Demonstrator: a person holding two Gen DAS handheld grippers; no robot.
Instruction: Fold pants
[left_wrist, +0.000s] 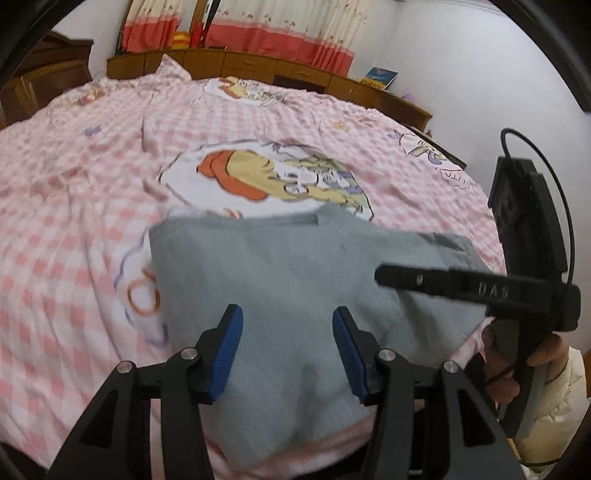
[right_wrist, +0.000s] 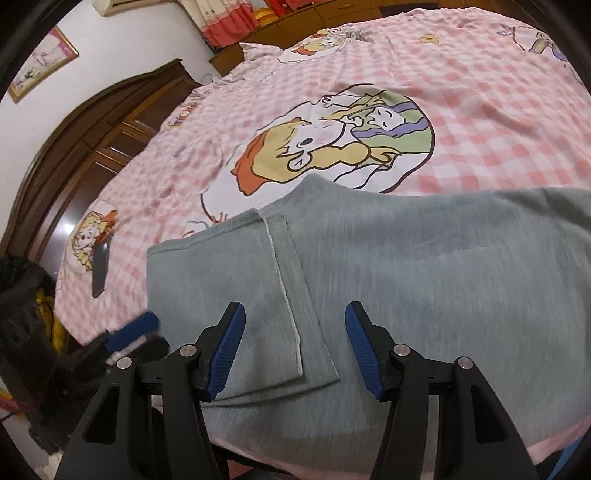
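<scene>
The grey pants (right_wrist: 406, 280) lay folded on the bed (right_wrist: 498, 122), near its front edge, just below the round cartoon print (right_wrist: 332, 144) on the pink checked cover. The left tongs (left_wrist: 287, 354) hung above the pants' near end, spread wide and holding nothing. The right tongs (right_wrist: 294, 354) were likewise wide open and empty, over the layered cuff ends. A dark phone (right_wrist: 100, 271) lay on the cover, left of the pants.
</scene>
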